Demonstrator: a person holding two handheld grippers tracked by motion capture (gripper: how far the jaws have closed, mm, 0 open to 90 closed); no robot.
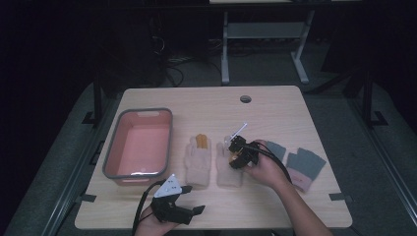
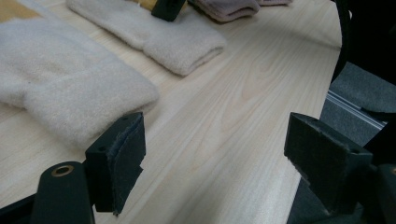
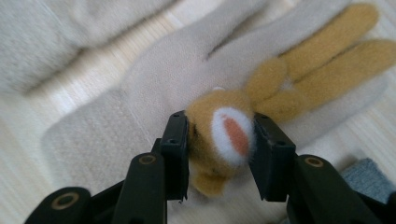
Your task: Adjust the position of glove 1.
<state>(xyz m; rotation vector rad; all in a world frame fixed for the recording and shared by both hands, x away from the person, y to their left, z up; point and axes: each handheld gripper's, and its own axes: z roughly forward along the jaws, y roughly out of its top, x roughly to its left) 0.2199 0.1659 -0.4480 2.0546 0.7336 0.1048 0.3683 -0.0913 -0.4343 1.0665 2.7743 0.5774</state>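
While your right tool [image 3: 219, 140] pinches the tan rabbit face [image 3: 224, 135] sewn on the right-hand beige glove [image 1: 229, 169], that glove lies flat on the table [image 1: 275, 113] beside its twin [image 1: 198, 162], likely to be lifted into the pink bin [image 1: 139, 142]. Your left tool [image 2: 212, 154] rests near the table's front edge, spread and holding nothing. Grey gloves [image 1: 305, 164] lie farther right.

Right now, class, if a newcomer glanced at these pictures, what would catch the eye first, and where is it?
First, the right hand-held gripper, its jaws closed on the tan animal patch sewn on the right-hand beige glove at mid-table. Next, the pink tub with its grey rim at the table's left, beside the other beige glove. The left hand-held gripper waits open over bare wood at the near edge.
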